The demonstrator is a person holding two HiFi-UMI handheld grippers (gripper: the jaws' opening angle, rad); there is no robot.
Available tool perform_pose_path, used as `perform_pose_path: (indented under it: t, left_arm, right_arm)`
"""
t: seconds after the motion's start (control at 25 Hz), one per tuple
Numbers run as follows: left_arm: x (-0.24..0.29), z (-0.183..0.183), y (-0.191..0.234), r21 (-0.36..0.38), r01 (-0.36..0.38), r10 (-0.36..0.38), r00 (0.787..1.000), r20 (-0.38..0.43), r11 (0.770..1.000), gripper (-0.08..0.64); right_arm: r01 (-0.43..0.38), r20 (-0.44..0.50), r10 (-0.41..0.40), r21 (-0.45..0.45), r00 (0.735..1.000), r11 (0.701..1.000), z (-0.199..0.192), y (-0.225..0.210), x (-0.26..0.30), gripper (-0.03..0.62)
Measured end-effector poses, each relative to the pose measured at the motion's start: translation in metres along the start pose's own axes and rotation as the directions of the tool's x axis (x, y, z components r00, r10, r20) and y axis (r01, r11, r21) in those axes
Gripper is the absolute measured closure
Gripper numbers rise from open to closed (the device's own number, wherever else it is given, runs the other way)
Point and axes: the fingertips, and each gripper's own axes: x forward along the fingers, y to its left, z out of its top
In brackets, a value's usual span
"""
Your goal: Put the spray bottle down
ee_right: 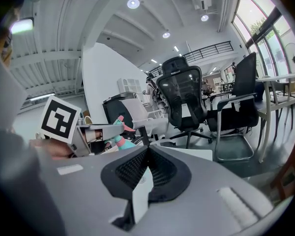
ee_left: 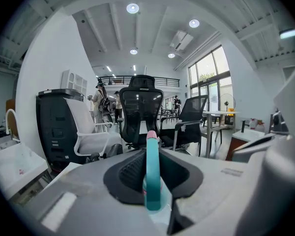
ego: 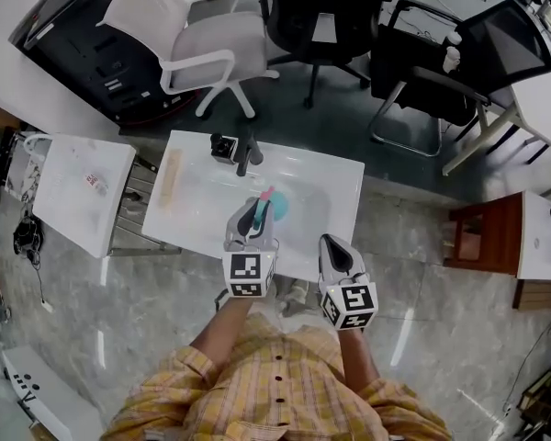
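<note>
**Examiner:** What risks are noted from this position?

**Inspector:** Three are recorded, all as judgements. The spray bottle (ego: 273, 208) is carried over the white table (ego: 335, 180), and it cannot be told from any view whether its base touches the top. If the grip is let go with the base in the air, a drop and a topple are to be expected, since the bottle appears tall and narrow. It is gripped high, on the teal head, so the body may swing under the jaws if it is set down askew. A small black device (ego: 224, 145) stands near the table's far edge, well apart from the bottle. Contact is judged unlikely unless the bottle is carried further forward.

**Examiner:** How is the bottle placed relative to the jaws?

**Inspector:** The left gripper (ee_left: 152, 156) is clamped on it. In the left gripper view the teal head is seen upright between the two dark pads, pressed from both sides, with the pink tip rising above them. The right gripper (ee_right: 147, 150) is closed on nothing, and its pads are met at the tips. It is held just beside the left gripper, over the table's near edge. In the right gripper view the bottle is seen off to the left, in the other gripper, and is not touched by the right one.
</note>
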Motion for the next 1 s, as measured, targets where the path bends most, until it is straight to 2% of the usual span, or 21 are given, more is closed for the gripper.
perform_pose_path:
  t: [0.32, 1.0]
  left_arm:
    - [0.042, 0.000, 0.007, -0.023, 0.032, -0.033, 0.999, -0.019, 0.999, 0.492]
    - [0.142, -0.010, 0.021, -0.005, 0.096, -0.096, 0.992, -0.083, 0.995, 0.492]
  right_arm:
    - [0.033, -0.022, -0.033, 0.005, 0.999, 0.999, -0.005, -0.007, 0.013, 0.592]
    - [0.144, -0.037, -0.142, 0.059, 0.989, 0.988, -0.005, -0.034, 0.035, 0.592]
